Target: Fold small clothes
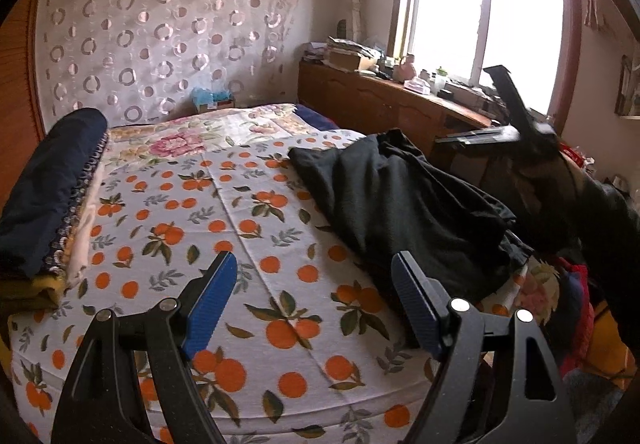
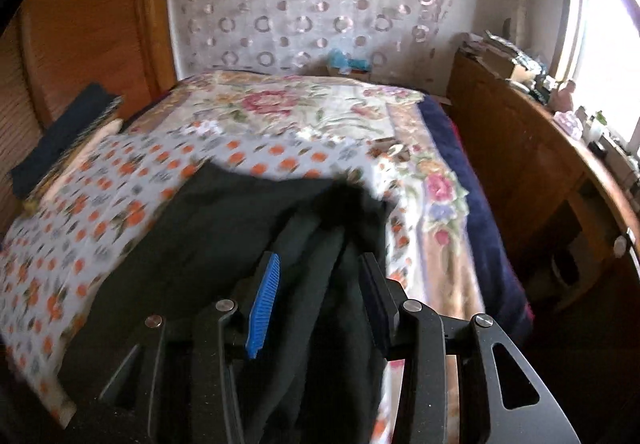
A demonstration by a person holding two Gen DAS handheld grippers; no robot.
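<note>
A black garment (image 1: 400,204) lies crumpled on the right side of the orange-print bed sheet (image 1: 180,204). My left gripper (image 1: 314,260) hovers open over the sheet, just left of the garment's near edge, with nothing between its blue pads. In the right wrist view, which is blurred, my right gripper (image 2: 320,272) stands over the same black garment (image 2: 224,224). Its jaws are apart. Loose folds of the cloth run between the fingers, and the pads do not press on them. A dark sleeve (image 1: 600,212) reaches in from the right.
A stack of folded clothes (image 1: 44,196) with a navy piece on top sits at the bed's left edge. A cluttered wooden cabinet (image 1: 380,100) runs under the window on the right. Colourful clothes (image 1: 580,296) are piled past the bed's right edge.
</note>
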